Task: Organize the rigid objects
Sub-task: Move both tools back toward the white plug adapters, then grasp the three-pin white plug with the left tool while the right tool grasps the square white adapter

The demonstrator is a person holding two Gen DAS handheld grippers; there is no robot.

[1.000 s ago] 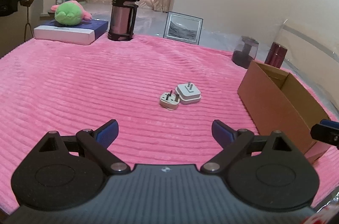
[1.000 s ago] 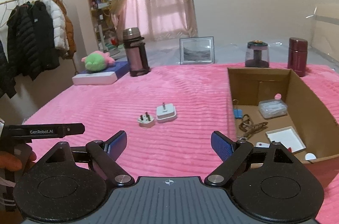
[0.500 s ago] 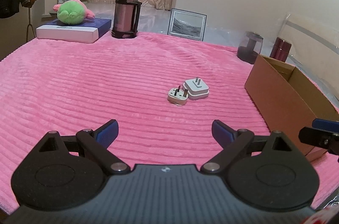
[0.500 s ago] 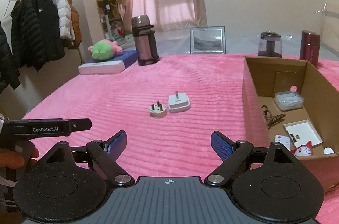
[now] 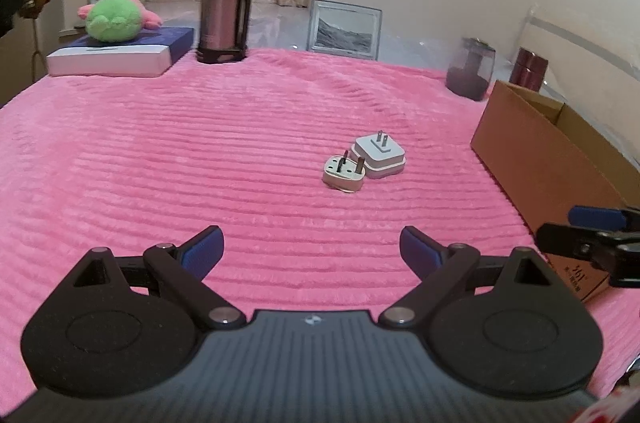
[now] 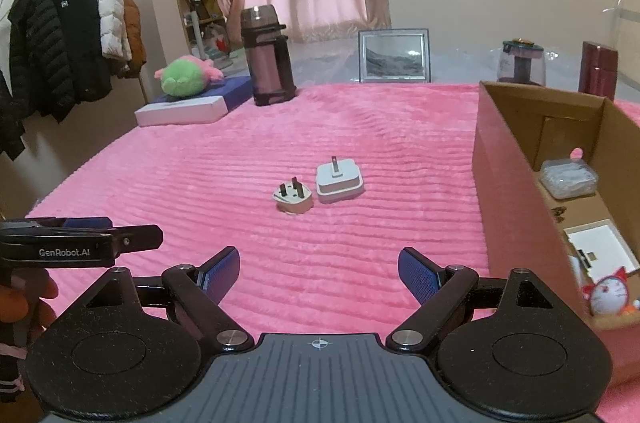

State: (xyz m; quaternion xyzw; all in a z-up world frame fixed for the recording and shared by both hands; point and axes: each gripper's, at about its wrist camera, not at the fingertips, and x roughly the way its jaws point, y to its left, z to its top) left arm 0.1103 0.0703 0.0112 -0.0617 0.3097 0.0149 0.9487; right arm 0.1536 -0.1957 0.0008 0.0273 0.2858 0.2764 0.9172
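Two plug adapters lie side by side on the pink ribbed blanket (image 6: 200, 183), about mid-field and left of the open cardboard box (image 6: 504, 183): a rounded adapter (image 6: 292, 200) with three pins up, and touching or just beside it on its right a squarer white charger (image 6: 339, 181) with two flat pins up. Both grippers hang short of them with nothing between their blue pads; the left gripper (image 5: 311, 250) has its jaws spread wide, and the right gripper (image 6: 319, 272) is likewise spread and empty. The step in hand looks like an approach to pick these up and carry them to the box. To do it well, I would take one adapter per gripper, the rounded one with the left and the charger with the right, closing across the flat sides of the body rather than on the pins, and coming down steeply enough that the pads clear the soft pile, which may give under pressure. Because the two sit so close, a careless closing could nudge the neighbour. Whether they truly touch cannot be settled. The box's near end and much of its floor are cut off; inside, a clear plastic case (image 6: 568, 179) and a white card (image 6: 600, 247) show, the rest is hard to read.
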